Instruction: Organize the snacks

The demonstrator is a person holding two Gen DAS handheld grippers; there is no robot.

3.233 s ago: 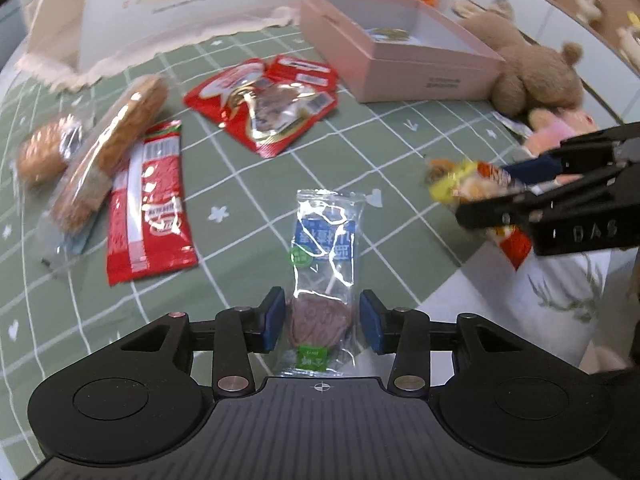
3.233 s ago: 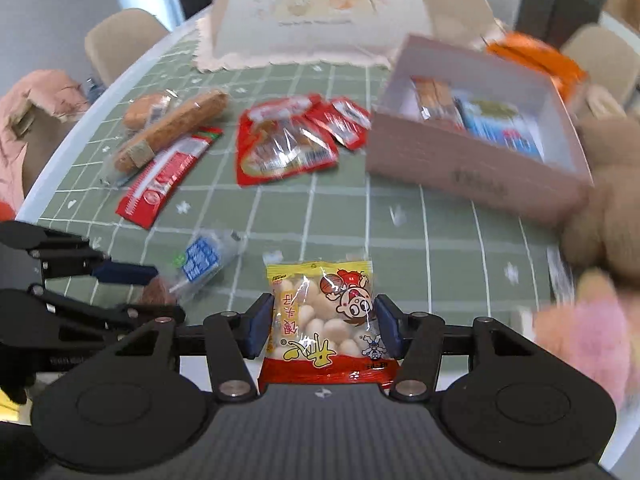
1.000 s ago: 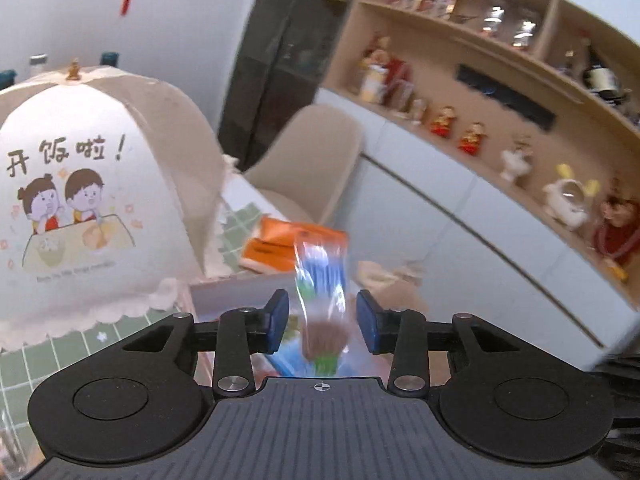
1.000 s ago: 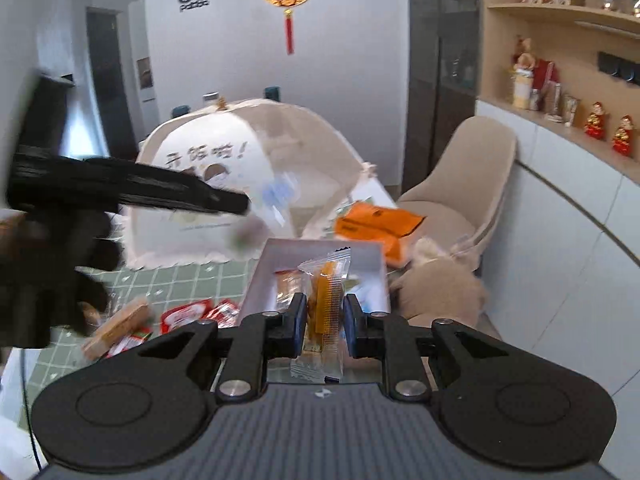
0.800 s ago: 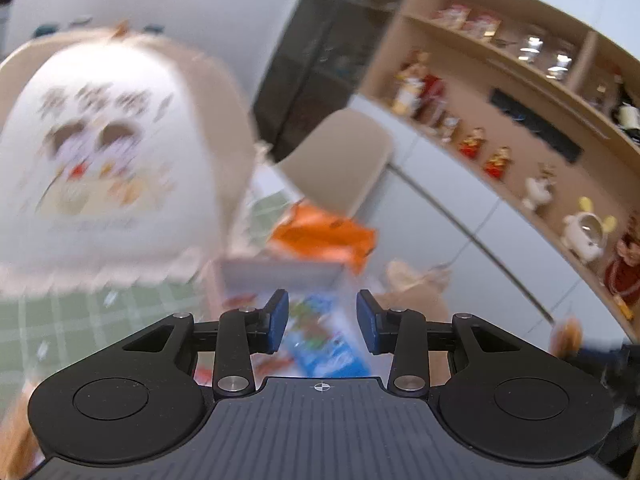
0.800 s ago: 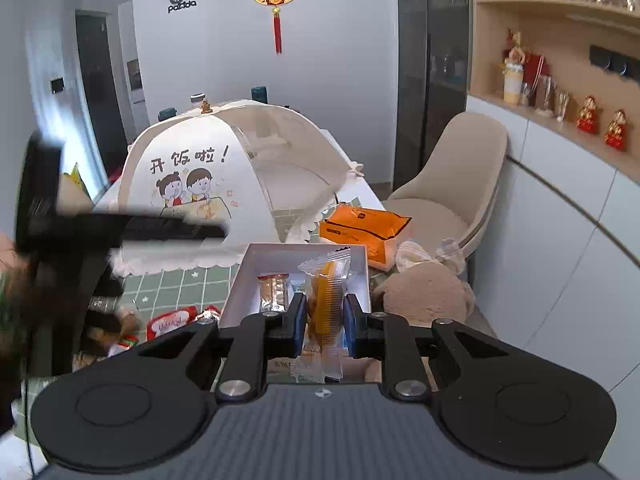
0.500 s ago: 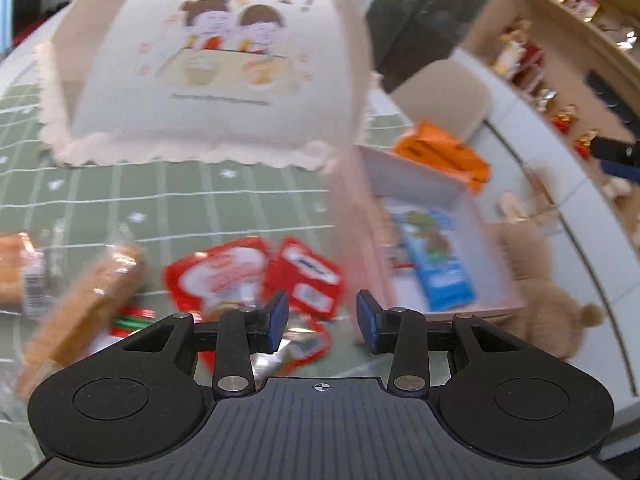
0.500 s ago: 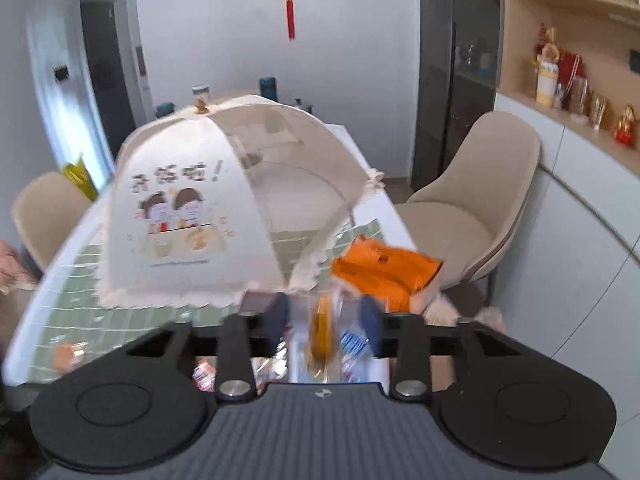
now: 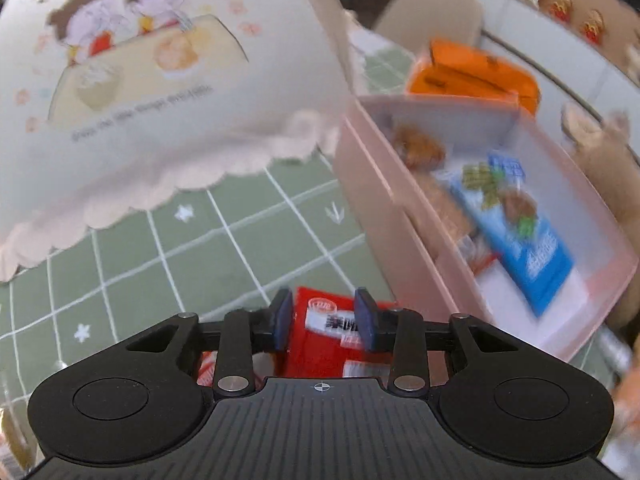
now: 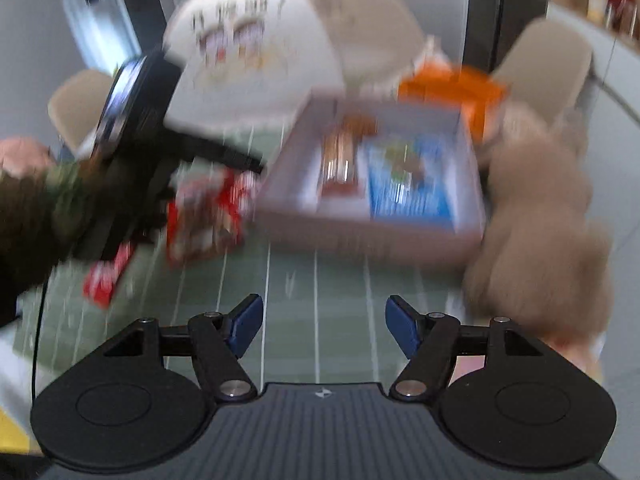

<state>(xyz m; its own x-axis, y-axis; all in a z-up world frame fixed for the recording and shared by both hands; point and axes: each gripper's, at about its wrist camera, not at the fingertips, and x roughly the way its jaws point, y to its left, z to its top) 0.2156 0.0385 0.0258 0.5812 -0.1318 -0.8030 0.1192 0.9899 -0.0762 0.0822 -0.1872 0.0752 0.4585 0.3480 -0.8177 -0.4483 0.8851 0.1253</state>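
My left gripper (image 9: pixel 323 322) hovers over a red snack packet (image 9: pixel 340 336) on the green checked tablecloth. Its jaws are closing, the packet shows between the blue pads, and they do not press on it. To its right stands the pink box (image 9: pixel 400 232), holding a blue packet (image 9: pixel 524 236) and brown snacks (image 9: pixel 420 148). My right gripper (image 10: pixel 324 326) hangs in front of the box (image 10: pixel 360 240), jaws opening, nothing between them. The right wrist view also shows the left gripper's black body (image 10: pixel 136 120) above the red packets (image 10: pixel 204 212).
A white dome food cover (image 9: pixel 140 80) with a cartoon print fills the left of the table. An orange box (image 9: pixel 472 72) lies behind the pink box. A brown teddy bear (image 10: pixel 540 208) sits to the box's right. A person's dark sleeve (image 10: pixel 36 216) comes in from the left.
Both views have swung down from the room to the table. The left gripper dropped its blue packet into the box. The right gripper let go of its orange packet and spread wide.
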